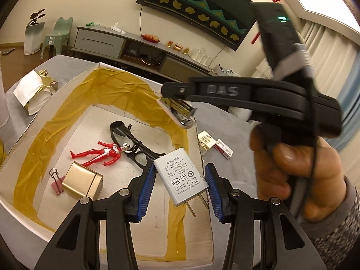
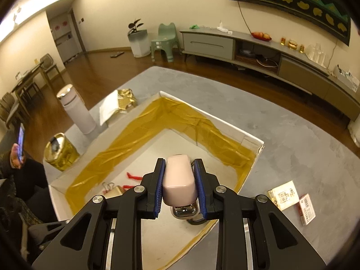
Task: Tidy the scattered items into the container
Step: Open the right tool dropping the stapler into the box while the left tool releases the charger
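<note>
A white cardboard box lined with yellow tape sits on a grey mat. Inside it lie a red toy figure, black glasses, a gold case and a pink binder clip. My left gripper hangs over the box's right side, its blue pads touching a grey power adapter held tilted, prongs down. My right gripper is shut on a pink stapler above the box. The stapler also shows in the left wrist view. Two small boxes lie on the mat outside.
A gold foil packet, a white bottle and a gold tin stand left of the box. A person holding a phone sits at the far left. A TV cabinet lines the back wall.
</note>
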`<state>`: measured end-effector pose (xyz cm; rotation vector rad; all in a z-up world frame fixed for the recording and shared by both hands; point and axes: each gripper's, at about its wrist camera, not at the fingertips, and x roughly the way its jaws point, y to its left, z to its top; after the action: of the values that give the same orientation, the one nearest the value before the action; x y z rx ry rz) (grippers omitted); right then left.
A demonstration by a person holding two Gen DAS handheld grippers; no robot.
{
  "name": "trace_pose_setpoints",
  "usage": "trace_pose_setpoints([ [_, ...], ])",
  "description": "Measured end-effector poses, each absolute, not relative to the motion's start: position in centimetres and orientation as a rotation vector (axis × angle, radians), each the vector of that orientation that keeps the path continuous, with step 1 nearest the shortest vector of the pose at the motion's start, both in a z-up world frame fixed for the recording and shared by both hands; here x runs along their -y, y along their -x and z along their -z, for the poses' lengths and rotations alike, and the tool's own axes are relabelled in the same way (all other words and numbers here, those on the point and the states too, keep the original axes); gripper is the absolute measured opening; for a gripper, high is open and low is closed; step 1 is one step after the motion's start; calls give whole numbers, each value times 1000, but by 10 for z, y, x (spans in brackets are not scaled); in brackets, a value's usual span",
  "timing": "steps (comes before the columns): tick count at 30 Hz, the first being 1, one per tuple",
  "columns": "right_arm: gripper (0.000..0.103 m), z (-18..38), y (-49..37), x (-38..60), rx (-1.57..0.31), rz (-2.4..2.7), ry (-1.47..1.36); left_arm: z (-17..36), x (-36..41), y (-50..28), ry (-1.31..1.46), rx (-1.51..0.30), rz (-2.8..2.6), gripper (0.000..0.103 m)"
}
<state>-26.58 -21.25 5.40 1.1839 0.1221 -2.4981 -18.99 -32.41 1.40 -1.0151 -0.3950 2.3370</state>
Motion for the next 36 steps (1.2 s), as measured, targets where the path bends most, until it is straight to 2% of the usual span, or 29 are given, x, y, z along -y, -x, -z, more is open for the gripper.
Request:
trace_pose_setpoints([
  [22, 27, -24, 310, 217, -405, 2479, -1274, -7, 317, 200, 1043, 409, -2323, 47],
  [33, 28, -23, 312, 208, -415, 2505, -1254, 1, 322, 207, 1101, 440, -2327, 48],
  [36, 28, -26, 310, 204, -380, 2511, -1247, 0, 321, 206, 1095, 427, -2329, 53],
])
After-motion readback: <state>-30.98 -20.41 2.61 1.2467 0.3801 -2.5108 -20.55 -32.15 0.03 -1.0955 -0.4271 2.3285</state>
